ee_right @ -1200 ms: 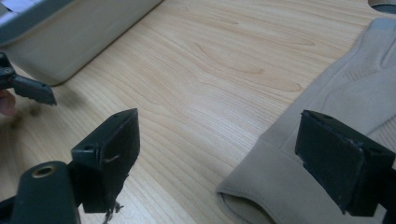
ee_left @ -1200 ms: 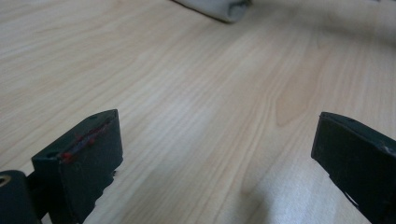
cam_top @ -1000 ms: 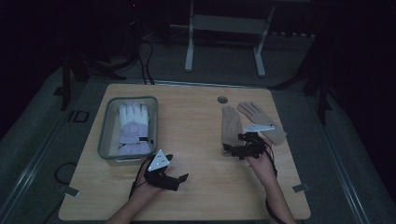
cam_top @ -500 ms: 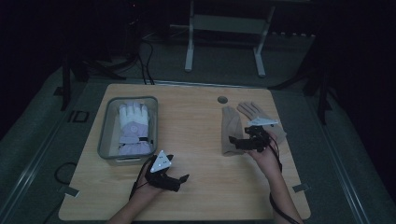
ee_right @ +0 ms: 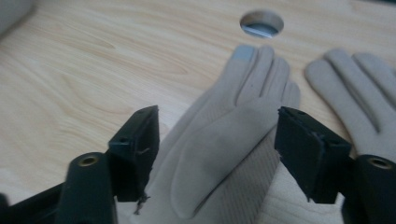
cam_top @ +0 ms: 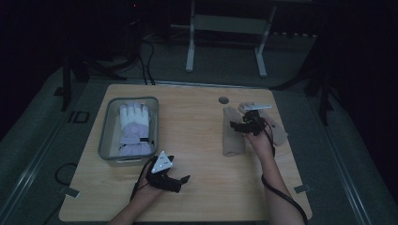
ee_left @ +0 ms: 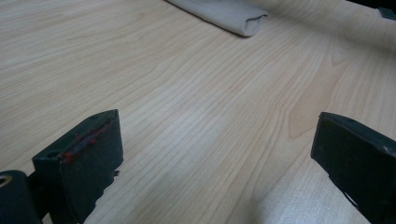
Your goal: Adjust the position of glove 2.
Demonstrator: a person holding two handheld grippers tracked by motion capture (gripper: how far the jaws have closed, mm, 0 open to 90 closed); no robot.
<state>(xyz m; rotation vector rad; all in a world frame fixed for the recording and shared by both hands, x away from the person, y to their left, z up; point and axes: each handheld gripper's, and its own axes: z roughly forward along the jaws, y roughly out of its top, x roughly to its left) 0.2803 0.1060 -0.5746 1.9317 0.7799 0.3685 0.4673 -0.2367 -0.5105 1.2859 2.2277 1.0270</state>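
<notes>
Nearest the counter's (cam_top: pixel 202 197) front edge, the left tongs (cam_top: pixel 172 180) are held low over bare wood, their jaws spread wide with nothing between them. Farther back, toward the right edge, the right tongs (cam_top: pixel 240 125) are poised over a beige glove (ee_right: pixel 233 140); their jaws have just been closing, yet they are seen apart on either side of the glove's thumb, and no press on the fabric can be made out. This glove is laid flat, palm up, with a ribbed cuff and a grey patch on one fingertip, its fingers pointed toward a round hole (ee_right: pixel 261 23) near the back edge. A second beige glove (ee_right: pixel 364 93) is laid just beside it. By the left edge, a clear bin (cam_top: pixel 105 140) is set, and a white-and-lilac glove (cam_top: pixel 133 126) is lying inside it.
</notes>
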